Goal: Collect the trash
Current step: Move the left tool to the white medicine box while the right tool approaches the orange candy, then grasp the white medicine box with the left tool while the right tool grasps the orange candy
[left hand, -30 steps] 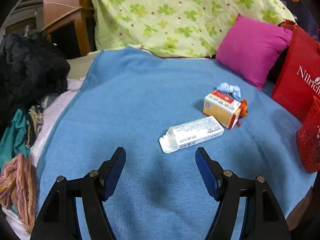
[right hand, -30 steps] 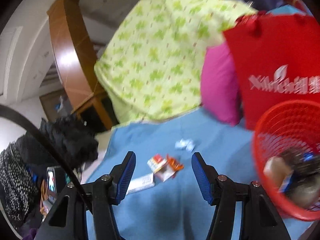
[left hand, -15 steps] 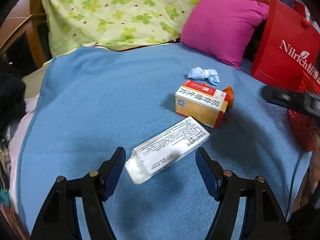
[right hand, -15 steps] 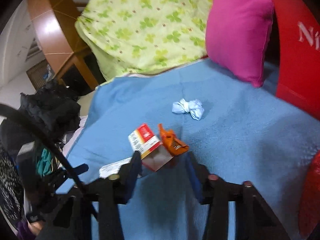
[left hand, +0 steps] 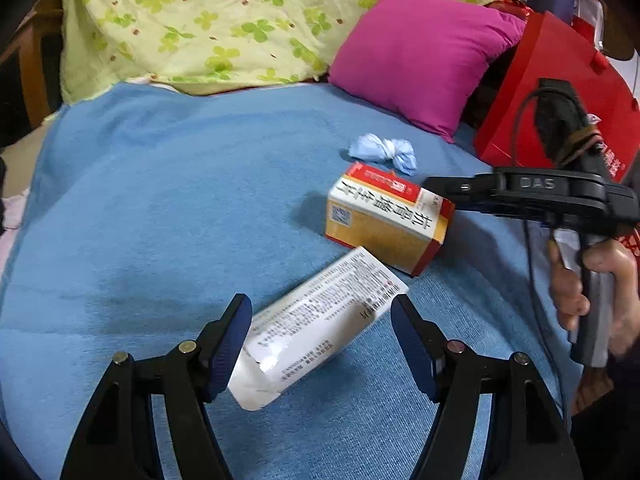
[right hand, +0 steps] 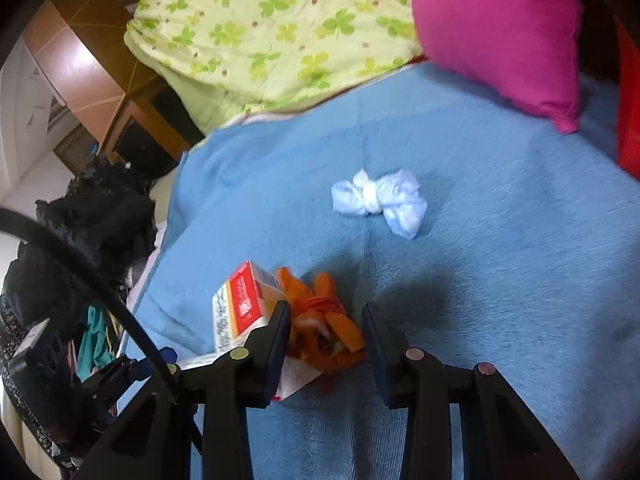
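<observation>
A long white printed box lies on the blue blanket, its near end between the fingers of my open left gripper. Behind it lies a yellow and red carton, also in the right wrist view. My right gripper is open around a crumpled orange wrapper beside that carton; its fingers stand on both sides of the wrapper. It reaches in from the right in the left wrist view. A knotted pale blue wad lies farther back.
A magenta pillow and a green clover-print quilt lie at the back. A red bag stands at the right. Dark clothes pile at the bed's left edge, near wooden furniture.
Both grippers have moved forward and down toward the bed. The left now has the white box between its fingers. The right swung away from the red basket to straddle the orange wrapper.
</observation>
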A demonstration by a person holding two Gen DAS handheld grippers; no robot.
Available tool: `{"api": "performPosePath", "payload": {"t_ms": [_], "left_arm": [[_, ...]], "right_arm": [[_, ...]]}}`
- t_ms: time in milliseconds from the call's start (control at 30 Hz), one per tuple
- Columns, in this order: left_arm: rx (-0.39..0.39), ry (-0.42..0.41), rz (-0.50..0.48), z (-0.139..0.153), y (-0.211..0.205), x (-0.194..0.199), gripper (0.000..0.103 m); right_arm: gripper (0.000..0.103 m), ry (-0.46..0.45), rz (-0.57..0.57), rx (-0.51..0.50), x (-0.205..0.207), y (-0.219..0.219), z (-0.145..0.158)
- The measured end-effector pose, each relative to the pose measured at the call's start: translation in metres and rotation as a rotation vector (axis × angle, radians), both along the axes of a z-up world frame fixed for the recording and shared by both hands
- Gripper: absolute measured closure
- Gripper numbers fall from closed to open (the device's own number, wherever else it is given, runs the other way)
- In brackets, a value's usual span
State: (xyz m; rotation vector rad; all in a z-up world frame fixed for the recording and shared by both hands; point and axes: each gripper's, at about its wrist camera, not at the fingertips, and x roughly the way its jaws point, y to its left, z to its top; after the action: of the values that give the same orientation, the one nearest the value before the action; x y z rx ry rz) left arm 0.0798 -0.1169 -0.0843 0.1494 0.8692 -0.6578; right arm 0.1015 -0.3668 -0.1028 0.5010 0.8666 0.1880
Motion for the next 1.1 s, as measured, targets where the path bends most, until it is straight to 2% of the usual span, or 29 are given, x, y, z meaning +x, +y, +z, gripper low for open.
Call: {"api": "performPosePath", "payload": {"t_ms": [133, 267, 600, 733, 967, 1033, 1100], "left_arm": [[-0.015, 0.024, -0.040, -0.002, 0.000, -0.001, 0.030], [-0.026, 0.045, -0.084, -0.001, -0.001, -0.006, 0.030], [0.010, 0.076, -0.183, -0.003, -0.005, -0.025, 0.031], [0.022, 0.116, -0.212, -0.006, -0.006, -0.031, 0.030], [0.074, 0.100, -0.245, -0.011, -0.017, -0.055, 0.031], [0.072, 0.102, -0.244, -0.012, -0.018, -0.059, 0.035], [0.065, 0.116, -0.234, -0.014, -0.019, -0.060, 0.051]], "right_arm": [[0.063, 0.034, 0.036, 0.018, 0.007, 0.002, -0.010], [0.063, 0.049, 0.073, -0.029, 0.006, 0.012, -0.010], [0.066, 0.080, 0.088, -0.154, -0.002, 0.034, -0.005], [0.066, 0.092, 0.068, -0.143, -0.011, 0.030, 0.002], [0.066, 0.090, 0.004, -0.075, -0.046, 0.008, 0.020], [0.066, 0.084, -0.004, -0.059, -0.058, 0.005, 0.026], [0.066, 0.073, -0.013, -0.045, -0.070, 0.003, 0.031]]}}
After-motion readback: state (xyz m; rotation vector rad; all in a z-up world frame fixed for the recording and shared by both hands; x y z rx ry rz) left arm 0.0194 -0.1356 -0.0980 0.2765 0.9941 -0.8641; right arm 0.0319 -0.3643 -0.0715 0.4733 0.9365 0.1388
